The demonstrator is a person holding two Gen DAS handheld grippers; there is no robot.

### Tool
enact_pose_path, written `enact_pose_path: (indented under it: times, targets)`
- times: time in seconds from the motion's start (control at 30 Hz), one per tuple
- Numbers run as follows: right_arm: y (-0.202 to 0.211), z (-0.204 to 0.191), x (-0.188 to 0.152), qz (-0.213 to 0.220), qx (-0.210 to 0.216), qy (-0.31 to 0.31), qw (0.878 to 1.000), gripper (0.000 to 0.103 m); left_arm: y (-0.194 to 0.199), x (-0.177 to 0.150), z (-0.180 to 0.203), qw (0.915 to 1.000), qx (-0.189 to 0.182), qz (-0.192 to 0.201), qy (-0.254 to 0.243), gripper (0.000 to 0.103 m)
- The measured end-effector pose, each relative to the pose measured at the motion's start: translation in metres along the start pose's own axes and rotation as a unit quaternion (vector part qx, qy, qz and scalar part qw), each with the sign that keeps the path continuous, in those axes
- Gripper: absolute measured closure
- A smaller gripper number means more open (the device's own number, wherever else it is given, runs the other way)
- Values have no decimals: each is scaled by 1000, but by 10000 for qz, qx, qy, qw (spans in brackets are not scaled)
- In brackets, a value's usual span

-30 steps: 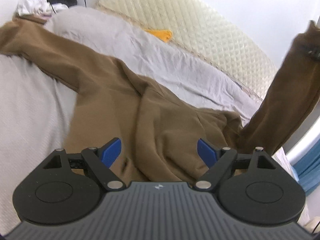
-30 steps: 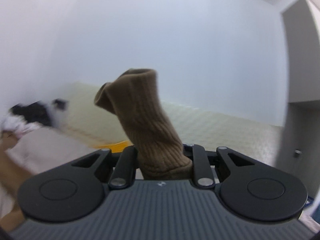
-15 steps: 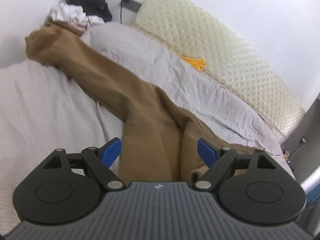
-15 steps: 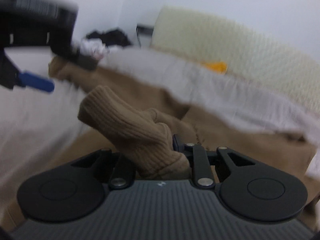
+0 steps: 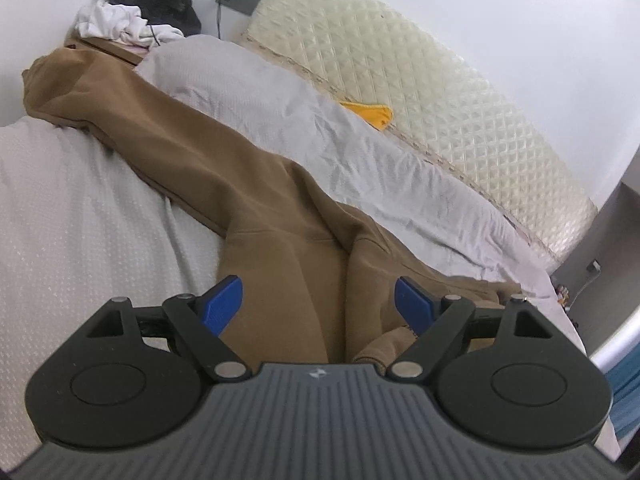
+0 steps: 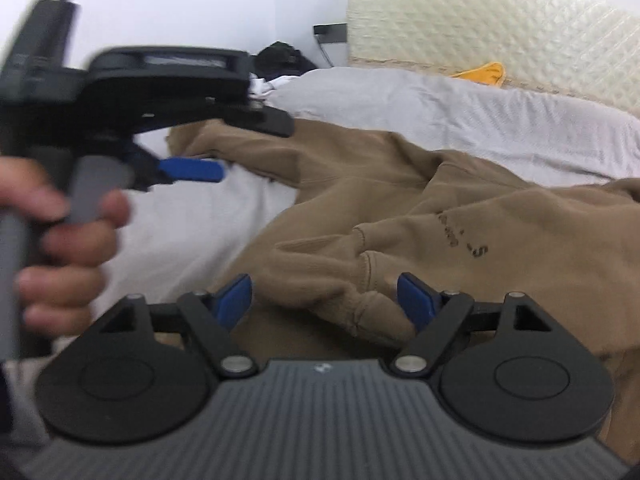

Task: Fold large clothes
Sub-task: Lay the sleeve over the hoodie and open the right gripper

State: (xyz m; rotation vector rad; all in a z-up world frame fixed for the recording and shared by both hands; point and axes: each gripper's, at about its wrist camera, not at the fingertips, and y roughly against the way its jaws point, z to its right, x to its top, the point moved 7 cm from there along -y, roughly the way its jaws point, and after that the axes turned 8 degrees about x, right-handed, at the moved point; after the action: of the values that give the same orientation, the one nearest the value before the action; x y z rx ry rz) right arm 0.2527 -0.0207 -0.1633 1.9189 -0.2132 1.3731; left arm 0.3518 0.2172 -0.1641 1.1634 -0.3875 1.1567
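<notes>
Left wrist view. The left gripper (image 5: 318, 306) hangs over the brown sweatshirt (image 5: 280, 248), its blue fingers (image 5: 222, 304) spread wide with nothing gripped. The sweatshirt lies on the grey bedsheet (image 5: 80, 240); one sleeve (image 5: 132, 120) stretches away toward the far upper-left corner of the bed. A ribbed cuff (image 5: 384, 346) lies bunched just beside the right-hand finger. A quilted cream headboard (image 5: 420, 92) runs along the wall, with a yellow cloth (image 5: 370, 114) at its base and a heap of black and white clothes (image 5: 140, 16) in the corner.

Right wrist view. The right gripper (image 6: 326, 300) has its jaws opening; the ribbed cuff (image 6: 360, 312) lies loose between the blue fingers (image 6: 234, 298), no longer pinched, resting on the sweatshirt's body (image 6: 500, 232). Dark lettering (image 6: 464, 240) marks the fabric. At left, blurred, a hand (image 6: 64, 248) holds the left gripper (image 6: 192, 170) above the sheet (image 6: 192, 232).
</notes>
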Motion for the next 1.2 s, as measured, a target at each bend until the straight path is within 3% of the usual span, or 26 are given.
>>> enact_pose_path:
  times: [0.2,0.43,0.6,0.8,0.87,1.0,1.2]
  targets:
    - [40,28,3,338,-117,-275,9990,22,4,-19,32,9982,-240,-133,-531,16]
    - [67,99,4,1041,-1062,-941,9844,22,-2,-49,75,9915,-335,-272,-1226,16]
    - [55,145,-1,1025,-1310,-1664,9719,28,-11,-73,102,9836,-414,-336,-1721,17]
    - [33,158,-2,928,-1262,-1541,9756,33,-32,-93,140,9733,-696,-421,-2145,17]
    - [33,159,-8,853,-1299,-1526,9760,33,-42,-96,148,9712,-633,-412,-2260,17]
    - [24,169,-15,681,-1320,-1542,9768,34,-71,-109,144,9700,-351,-783,-2274,21]
    - [20,176,-17,646,-1256,-1621,9766,32,-79,-112,144,9677,-237,-740,-2399,21]
